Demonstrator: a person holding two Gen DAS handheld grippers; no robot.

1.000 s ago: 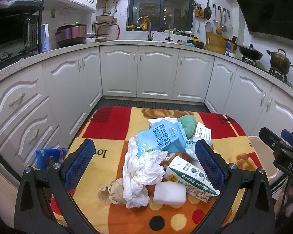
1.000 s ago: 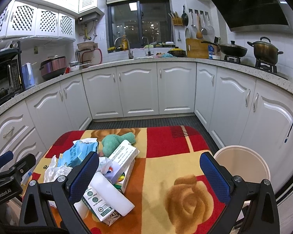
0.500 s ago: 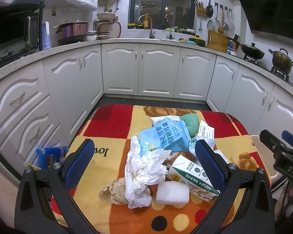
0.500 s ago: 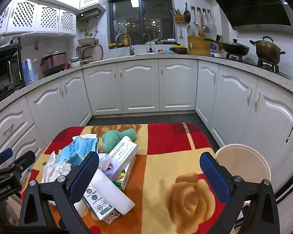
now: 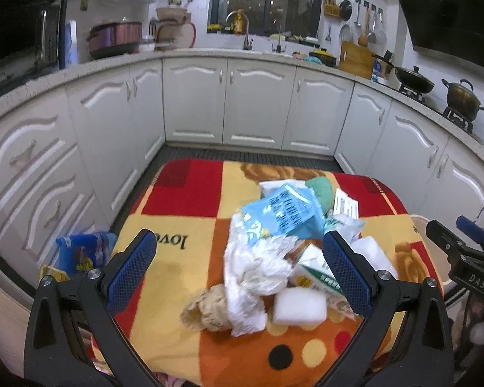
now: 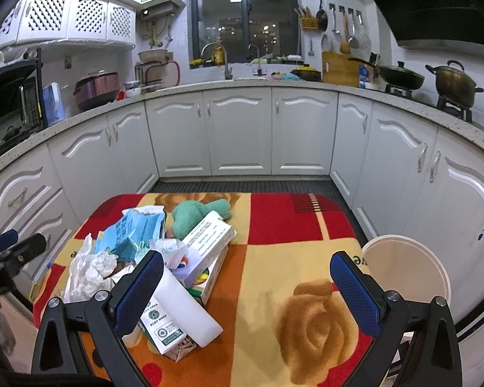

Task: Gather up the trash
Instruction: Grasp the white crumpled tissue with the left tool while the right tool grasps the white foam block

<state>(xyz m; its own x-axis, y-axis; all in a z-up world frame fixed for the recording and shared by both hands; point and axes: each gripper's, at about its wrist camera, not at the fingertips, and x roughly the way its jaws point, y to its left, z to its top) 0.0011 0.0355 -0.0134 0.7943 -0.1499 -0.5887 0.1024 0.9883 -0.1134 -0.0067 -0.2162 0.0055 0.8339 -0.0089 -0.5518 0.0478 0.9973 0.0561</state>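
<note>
1. Two grippers hover over the table, and both are spread wide with nothing between their blue pads: the left gripper (image 5: 238,274) and the right gripper (image 6: 248,293).
2. Between the left fingers sits the trash pile: a crumpled white tissue (image 5: 255,267) dead centre, a brown paper wad (image 5: 209,306) just nearer, touching it.
3. A white foam block (image 5: 299,306) lies close inside the right-hand finger of that gripper, against a green-and-white carton (image 5: 316,274) the pad partly covers.
4. Beyond the tissue, a light blue packet (image 5: 284,214) carries dark blue Chinese print, too small to read. A green cloth (image 5: 321,188) sits behind it.
5. On the blanket (image 5: 184,203), just ahead of the left-hand fingertip, the word "love" reads upside down.
6. From the right wrist view, the pile hugs the left-hand finger: a white box (image 6: 209,235) with lines of small unreadable text lies across the heap.
7. A cream bin (image 6: 406,271) stands off the table's edge, beyond the right-hand finger.
8. "DAS" shows in white on the other gripper's body at the left view's edge.
</note>
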